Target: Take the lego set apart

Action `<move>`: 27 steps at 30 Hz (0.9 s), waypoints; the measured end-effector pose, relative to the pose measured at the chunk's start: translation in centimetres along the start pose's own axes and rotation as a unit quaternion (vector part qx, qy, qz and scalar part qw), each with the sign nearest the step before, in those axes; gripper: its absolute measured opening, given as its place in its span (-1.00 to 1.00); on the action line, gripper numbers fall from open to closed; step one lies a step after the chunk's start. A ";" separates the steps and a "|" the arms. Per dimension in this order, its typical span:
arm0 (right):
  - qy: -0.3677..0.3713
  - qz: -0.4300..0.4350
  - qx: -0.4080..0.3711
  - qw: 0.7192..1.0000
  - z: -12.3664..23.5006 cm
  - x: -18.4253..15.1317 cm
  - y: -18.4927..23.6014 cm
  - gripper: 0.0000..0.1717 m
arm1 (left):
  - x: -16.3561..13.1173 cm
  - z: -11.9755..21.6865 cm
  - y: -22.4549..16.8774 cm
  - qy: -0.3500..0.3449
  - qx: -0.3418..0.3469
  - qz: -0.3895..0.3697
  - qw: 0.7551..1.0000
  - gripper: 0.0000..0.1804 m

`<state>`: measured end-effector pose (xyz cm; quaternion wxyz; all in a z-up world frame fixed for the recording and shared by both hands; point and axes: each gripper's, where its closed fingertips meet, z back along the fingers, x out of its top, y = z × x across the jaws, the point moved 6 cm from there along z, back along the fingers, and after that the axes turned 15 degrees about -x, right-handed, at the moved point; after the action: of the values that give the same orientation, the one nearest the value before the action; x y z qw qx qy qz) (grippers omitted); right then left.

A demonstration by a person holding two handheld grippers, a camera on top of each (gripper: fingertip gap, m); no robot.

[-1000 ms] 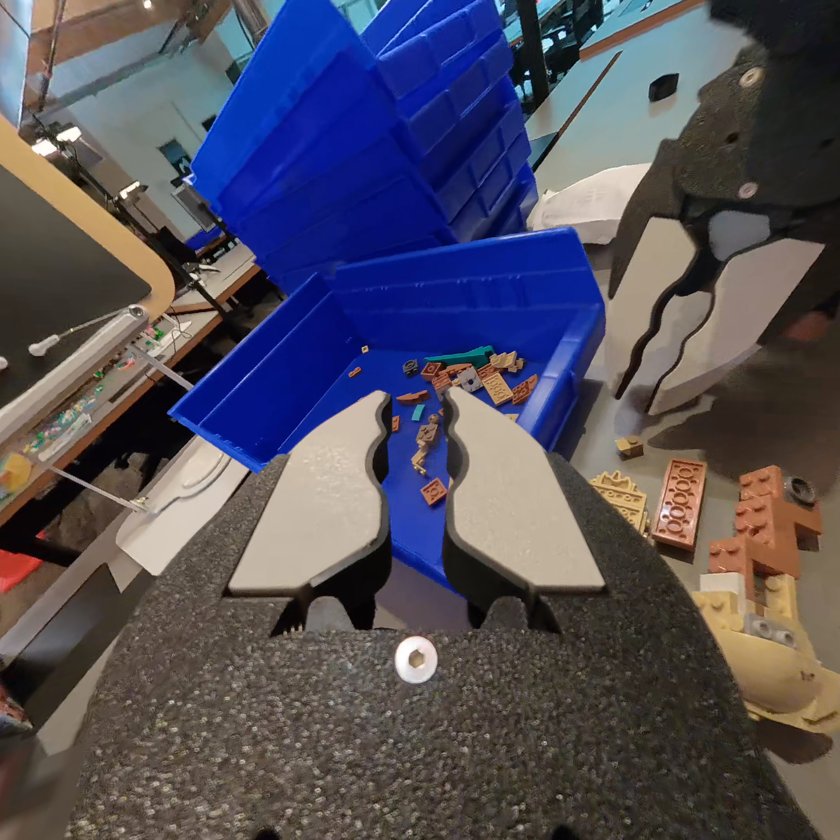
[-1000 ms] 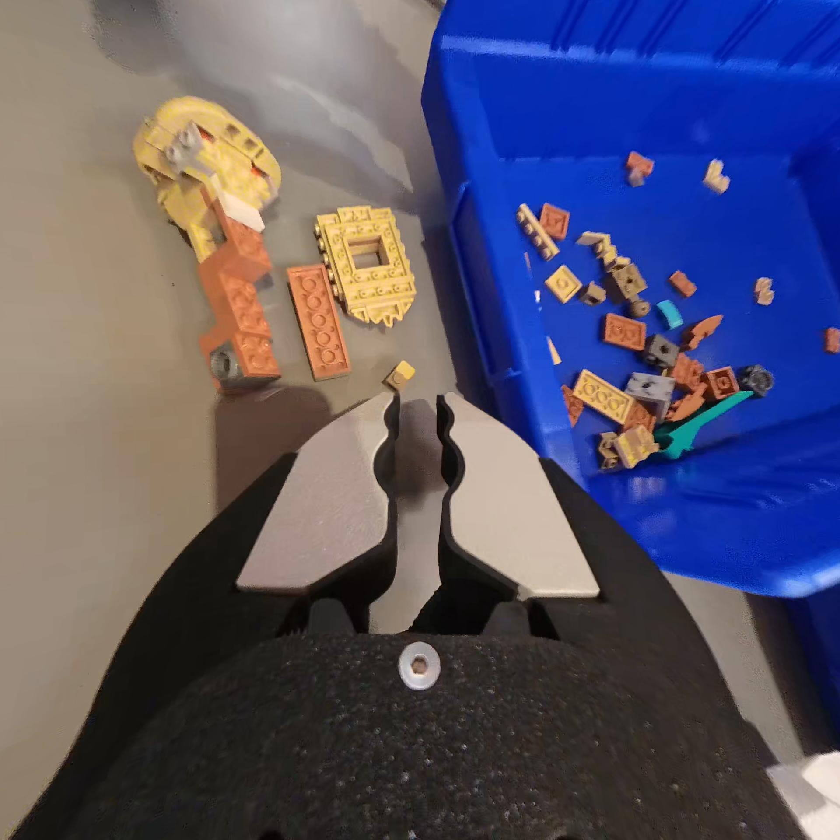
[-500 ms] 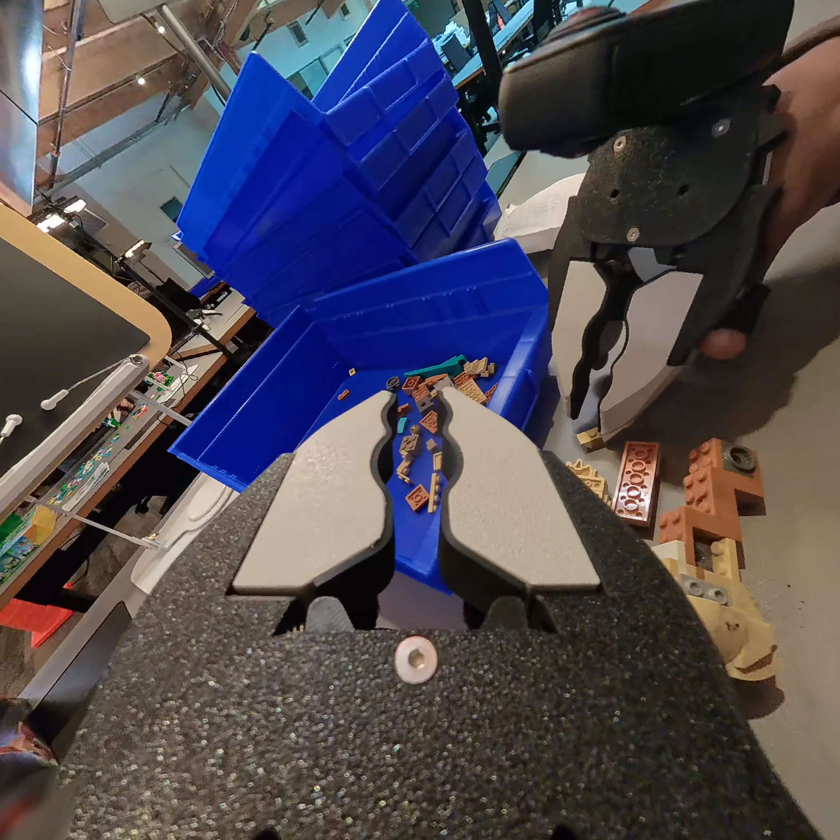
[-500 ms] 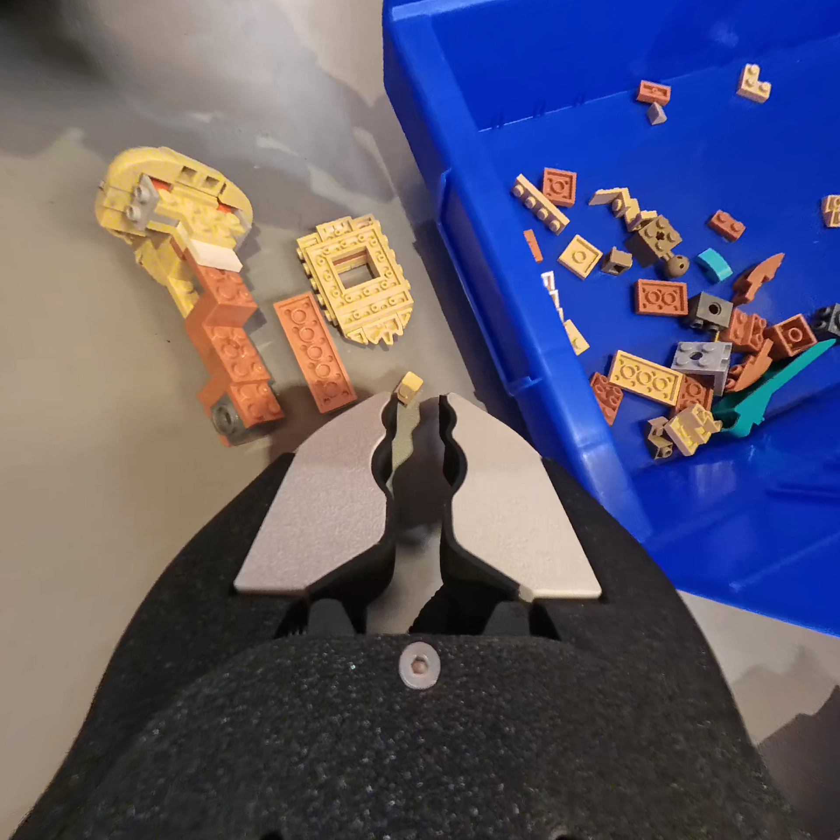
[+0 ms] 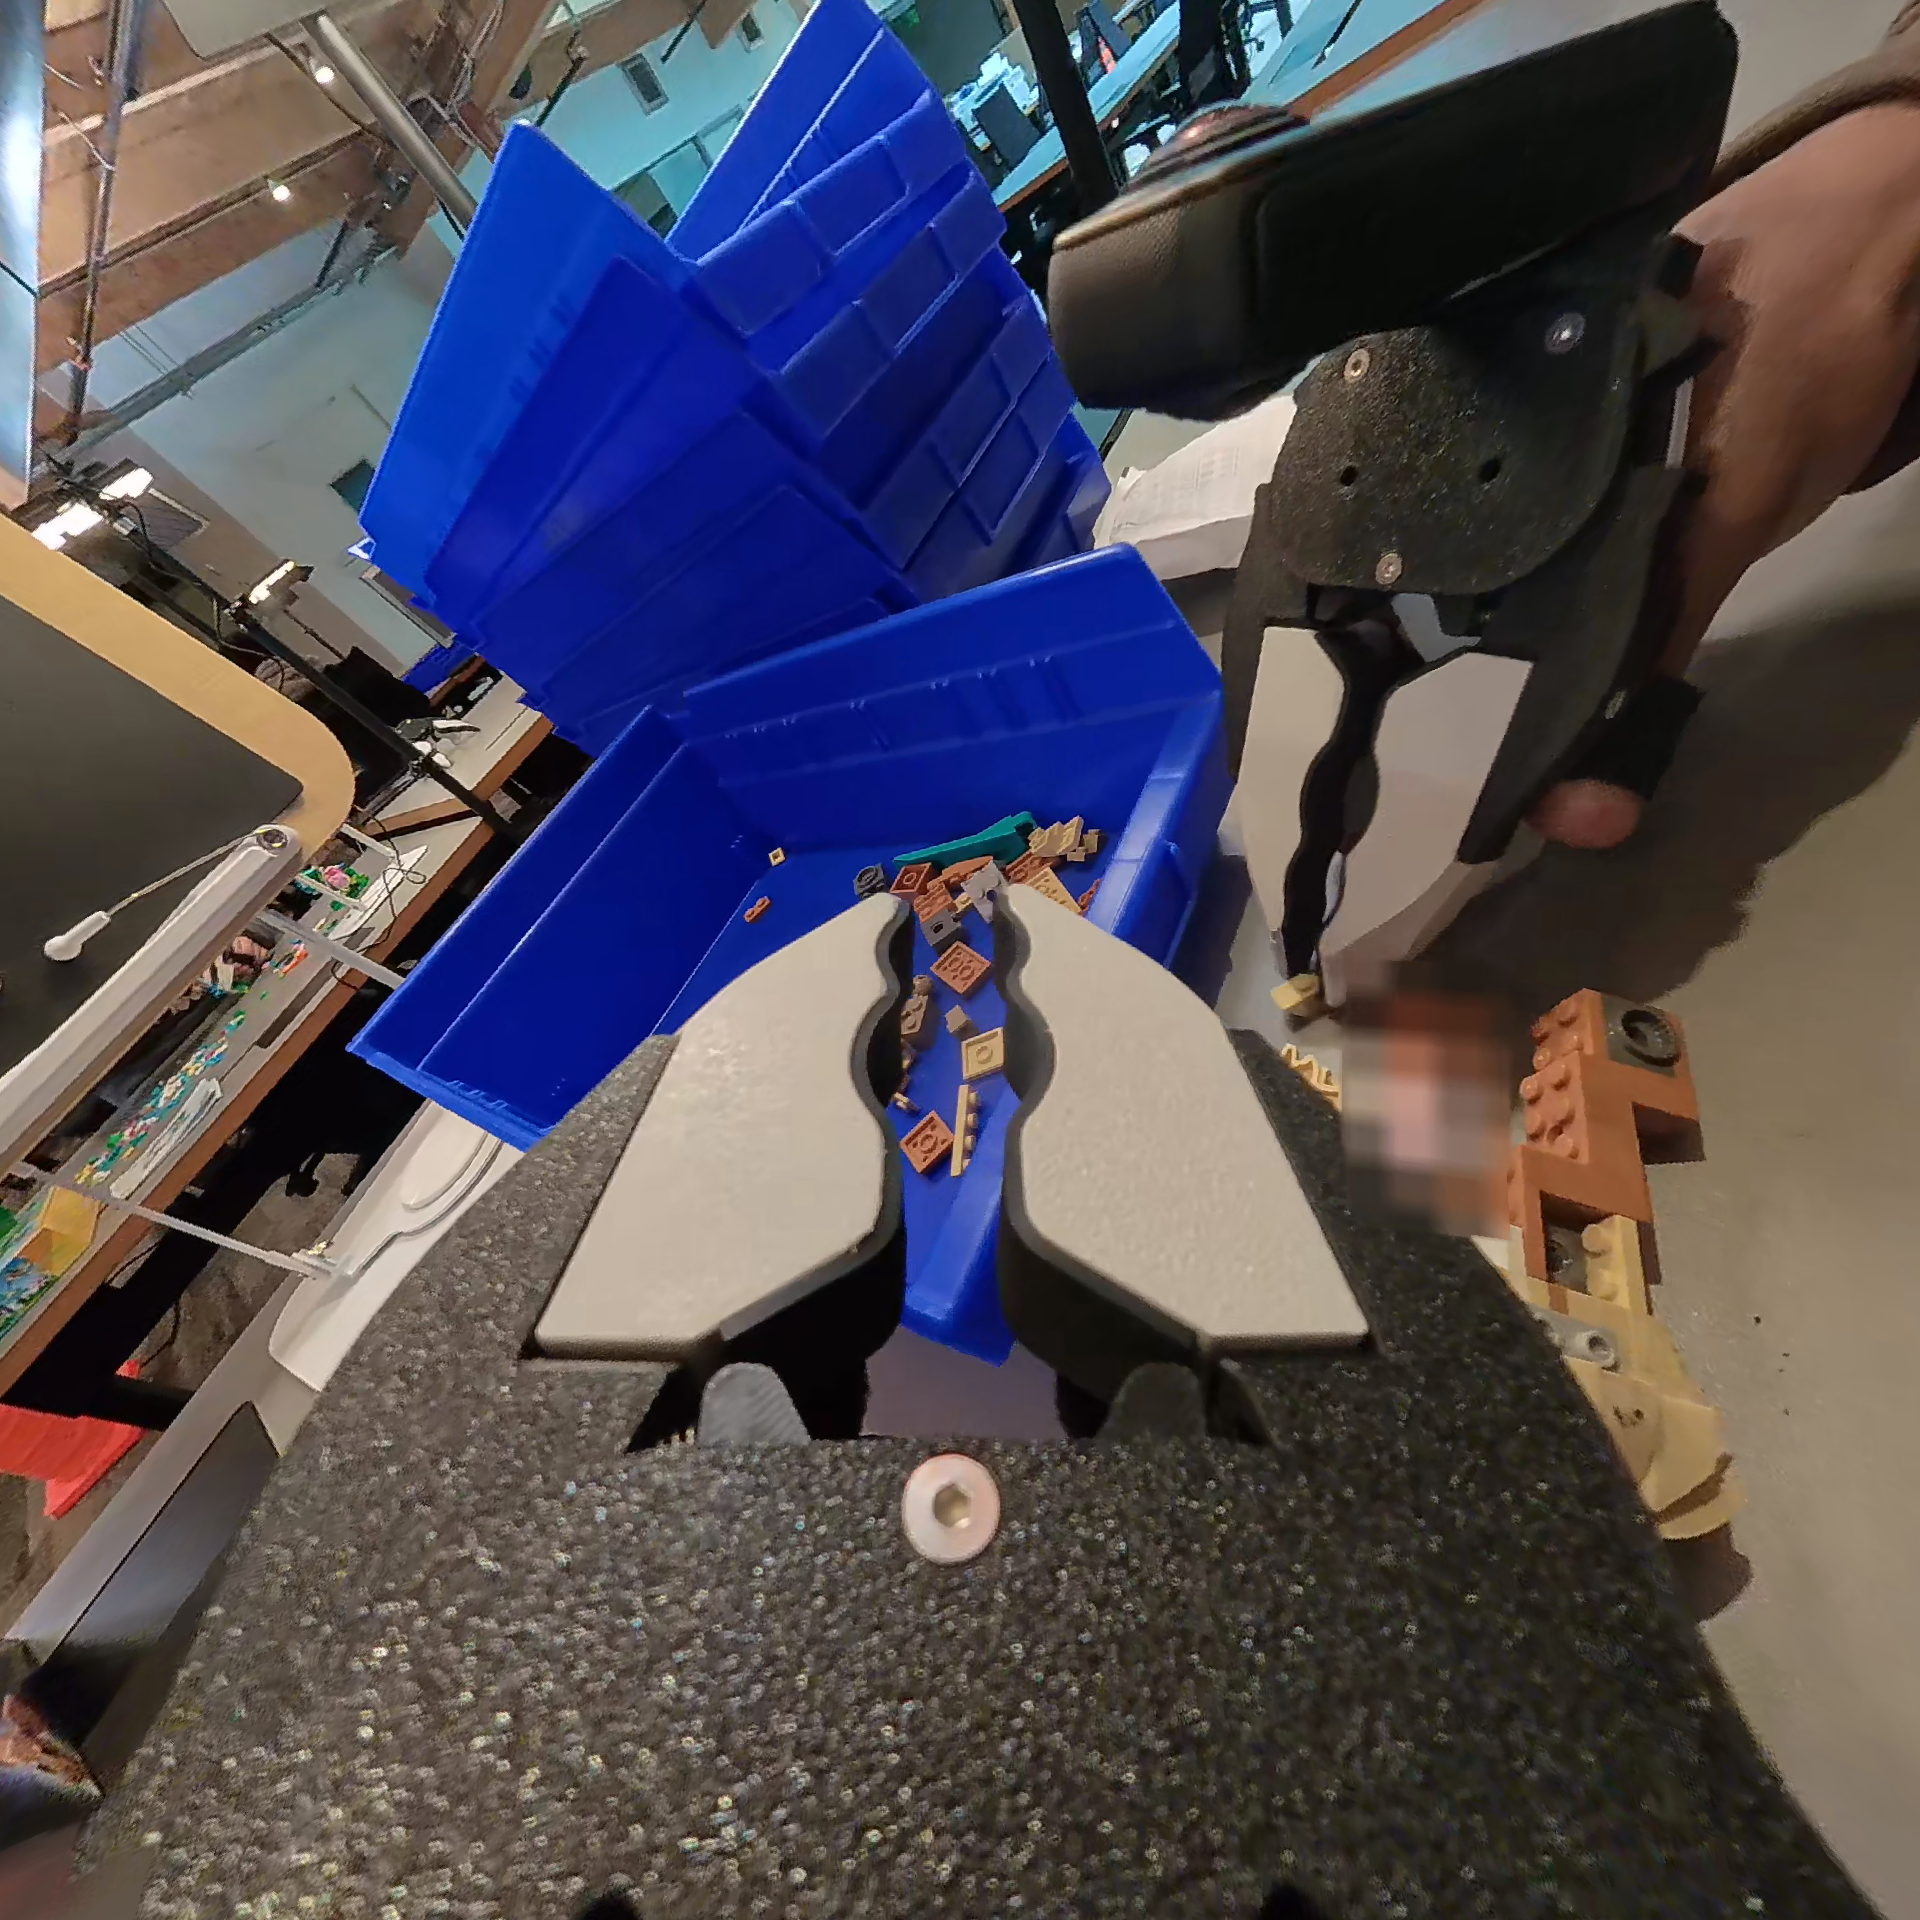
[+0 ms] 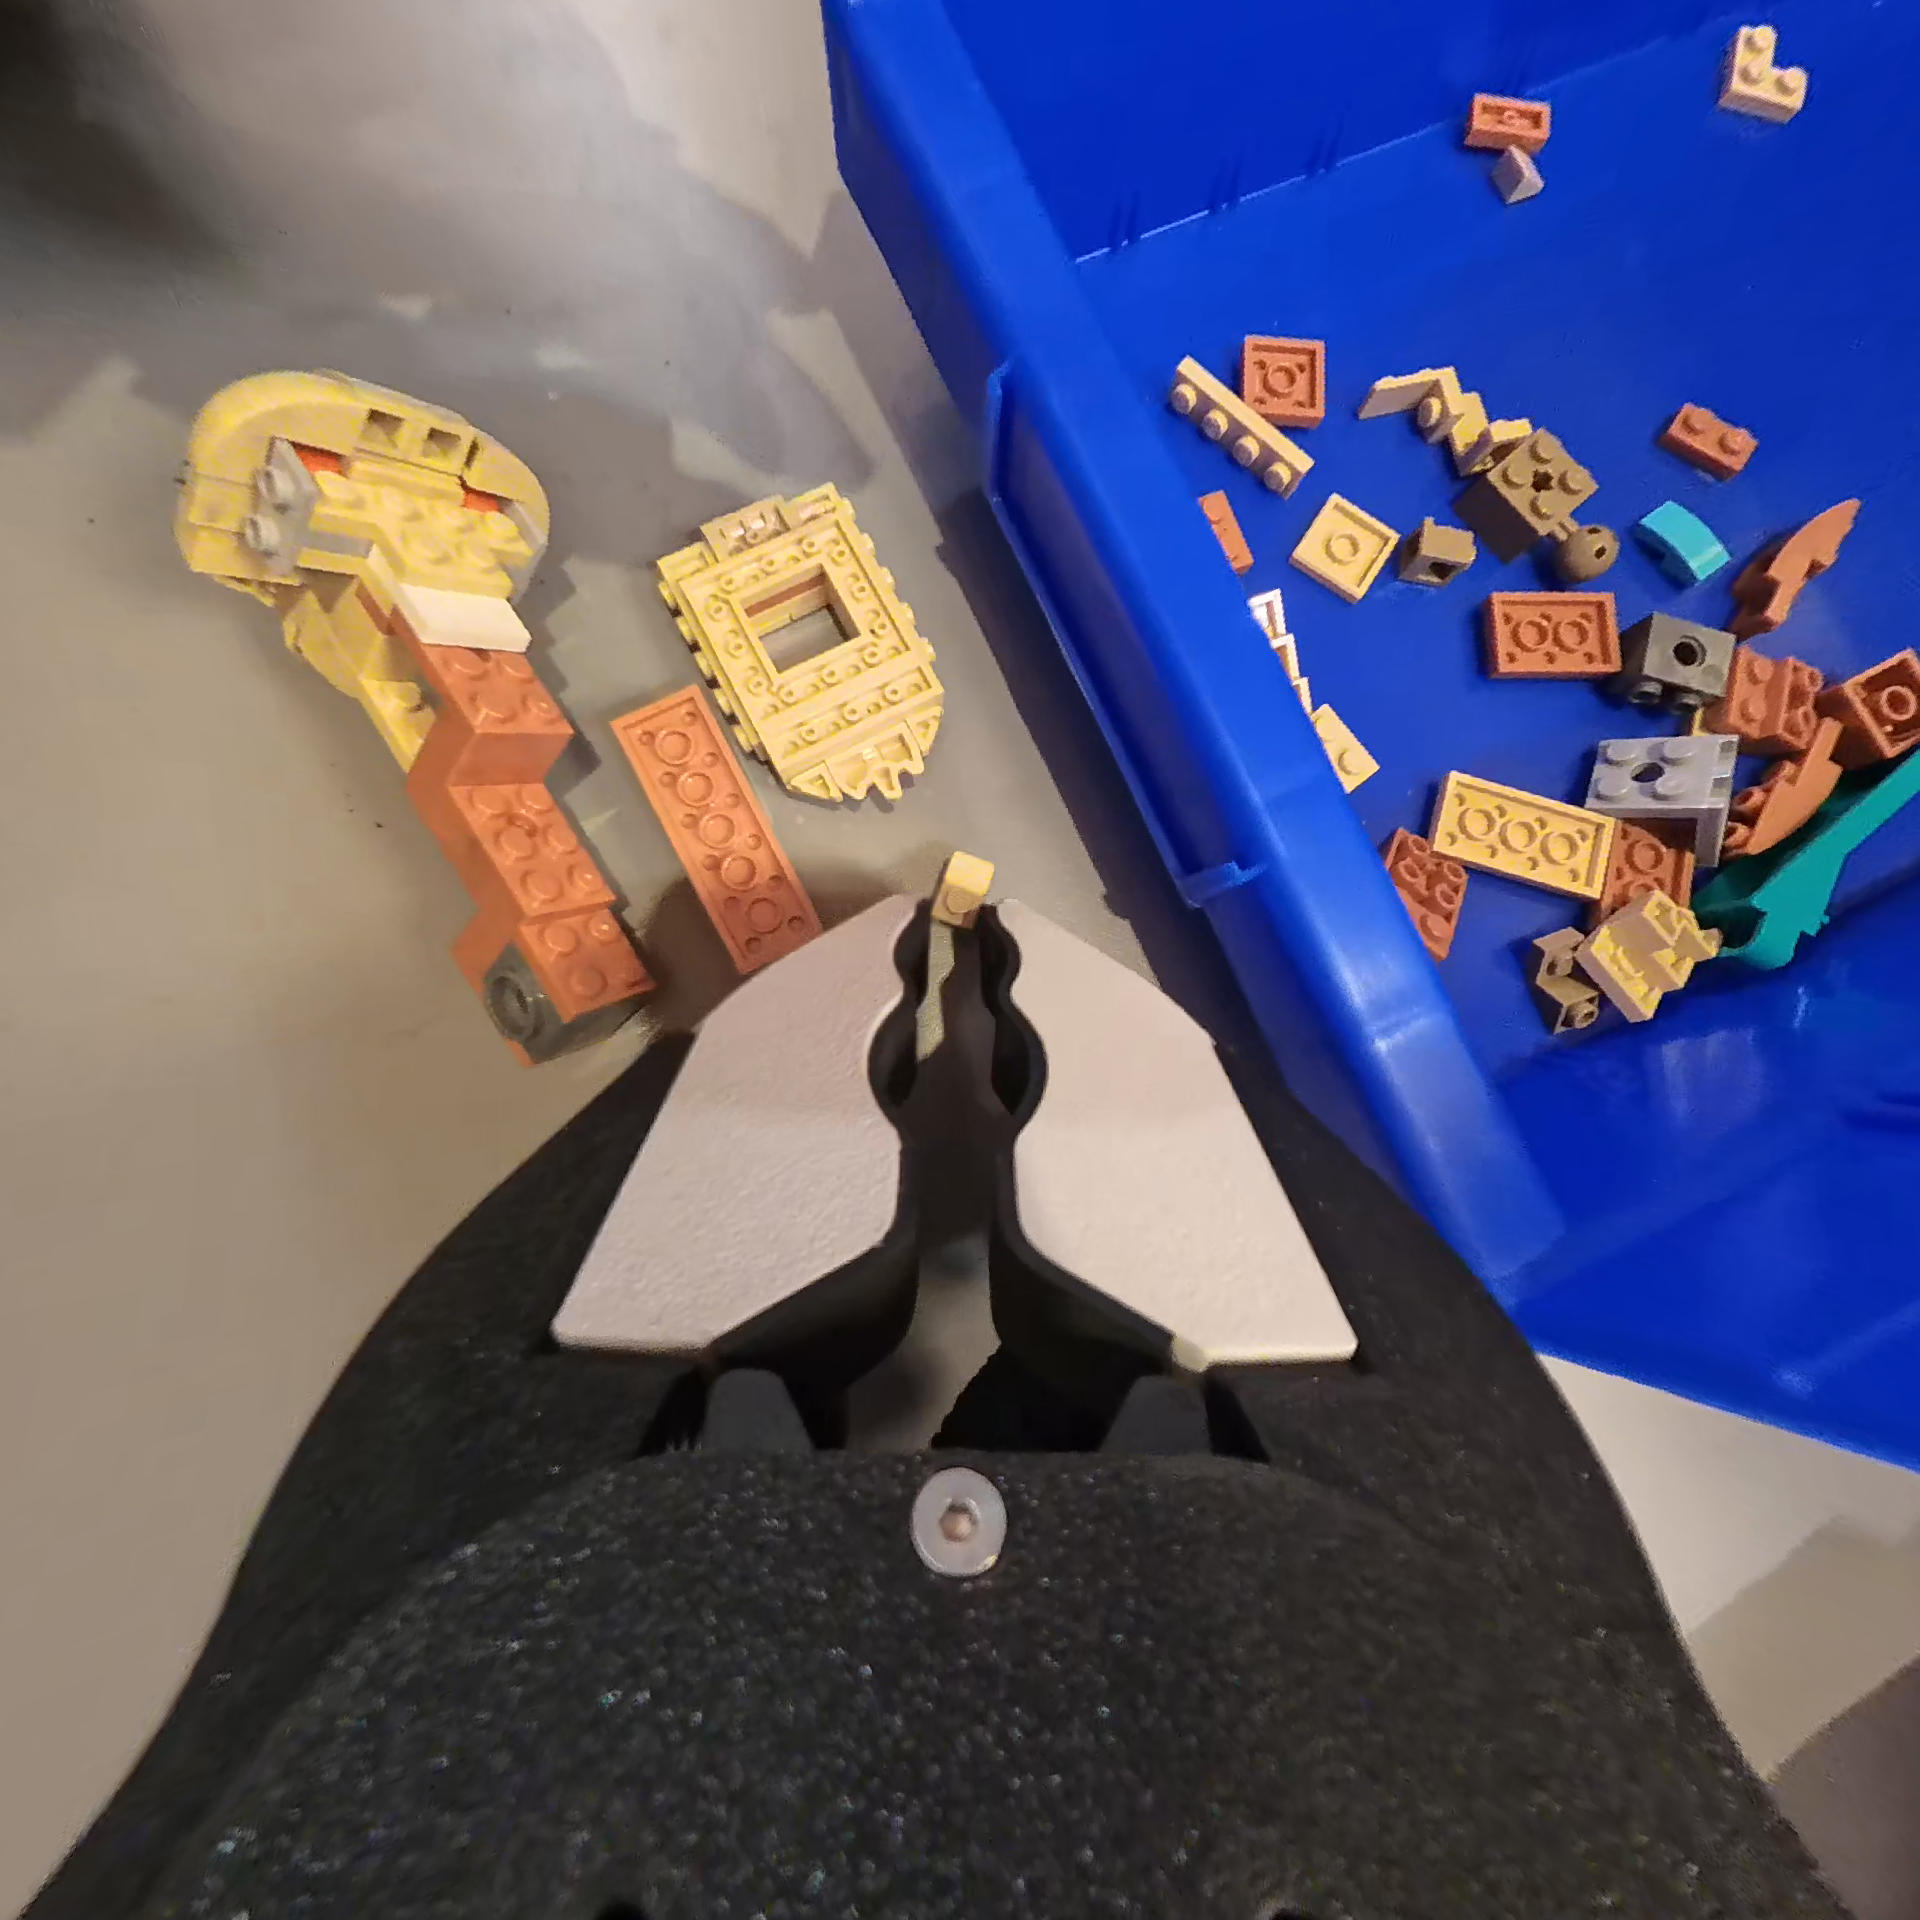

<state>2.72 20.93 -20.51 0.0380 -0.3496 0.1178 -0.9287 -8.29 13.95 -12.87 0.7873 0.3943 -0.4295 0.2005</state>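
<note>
My right gripper [image 6: 961,912] is down at the grey tabletop [image 6: 208,1143], shut on a small tan brick [image 6: 961,891] held at its very fingertips. The left wrist view shows the same gripper [image 5: 1311,977] with that brick [image 5: 1294,994] at its tips, on the table beside the blue bin [image 5: 935,707]. My left gripper [image 5: 951,909] hovers over the near rim of this bin. Its jaws stand a little apart with nothing between them. Several loose brown, tan and grey bricks [image 6: 1548,634] lie in the bin [image 6: 1143,644].
Left of my right gripper lie a brown plate [image 6: 712,826], a tan frame plate [image 6: 800,665] and a tan-and-brown built model [image 6: 416,623]. A stack of blue bins [image 5: 727,416] stands behind the open bin. A person's hand [image 5: 1818,416] holds the right gripper. My hands' fingertips stand some 12 cm from each other.
My right gripper came down to the small tan brick and its jaws narrowed onto it. My left gripper's jaws narrowed a little and it stayed over the bin.
</note>
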 end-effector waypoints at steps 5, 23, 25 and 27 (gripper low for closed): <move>-0.017 0.027 -0.004 0.999 -0.1 0.2 0.0 -0.91 | 0.0 -0.3 -0.8 0.004 -0.030 -0.016 0.999 -0.85; -0.185 -0.068 0.224 0.954 4.5 3.3 1.0 -0.91 | -0.2 -0.4 -5.4 0.031 -0.101 -0.325 0.940 -0.74; -0.182 -0.071 0.235 0.952 4.5 3.4 1.3 -0.91 | -0.1 -0.5 -5.7 0.027 -0.097 -0.350 0.931 -0.73; -0.181 -0.071 0.244 0.950 4.6 3.4 1.5 -0.91 | -0.1 -0.5 -5.9 0.028 -0.096 -0.368 0.924 -0.74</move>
<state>3.20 18.10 -15.35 0.0769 -0.4989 -0.1466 -0.8507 -4.23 10.78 -15.74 0.8512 0.4418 -0.2491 -0.1348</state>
